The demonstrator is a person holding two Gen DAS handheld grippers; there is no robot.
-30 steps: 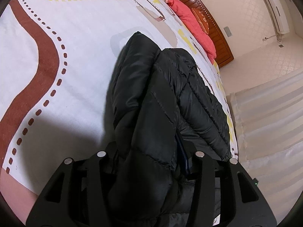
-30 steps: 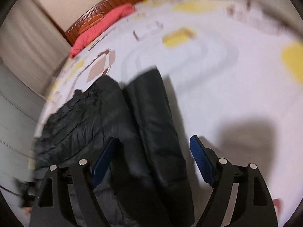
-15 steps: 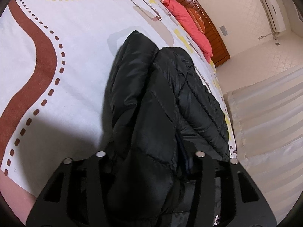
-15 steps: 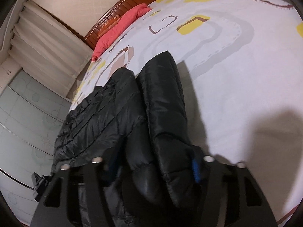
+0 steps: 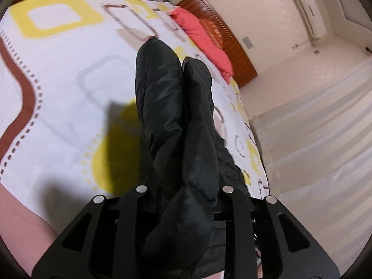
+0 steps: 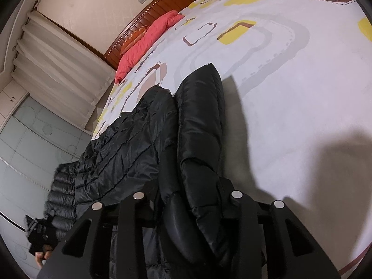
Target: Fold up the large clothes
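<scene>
Between the fingers of the left gripper (image 5: 183, 193) sits a thick roll of the black puffer jacket (image 5: 176, 116), and the jaws are clamped on it; the padded cloth bulges out above and below the pinch; the right gripper (image 6: 186, 197) is likewise closed on a bunched fold of the same jacket, with fabric swelling over its fingers. From each claw the jacket runs straight ahead, away along the finger line, so its long axis points toward the wooden headboard (image 6: 148, 21) and the red pillow (image 6: 148, 39) at the far end of the bed; the far tip of the garment lies short of that pillow, on the patterned bedspread (image 6: 290, 74). Seen from the right wrist, the quilted body of the jacket spreads to the side nearer the curtains (image 6: 53, 53), while the smoother folded panel lies on the side away from them; bare bedspread opens beyond that panel. Both grippers hold the end of the jacket farthest from the headboard, so neither is clearly nearer to the garment; the left gripper itself shows small in the right wrist view, at the quilted edge on the curtain side. My judgement is that the coming fold turns on this lengthwise lie: the held end would travel toward the headboard, over the part resting on the bedspread.
</scene>
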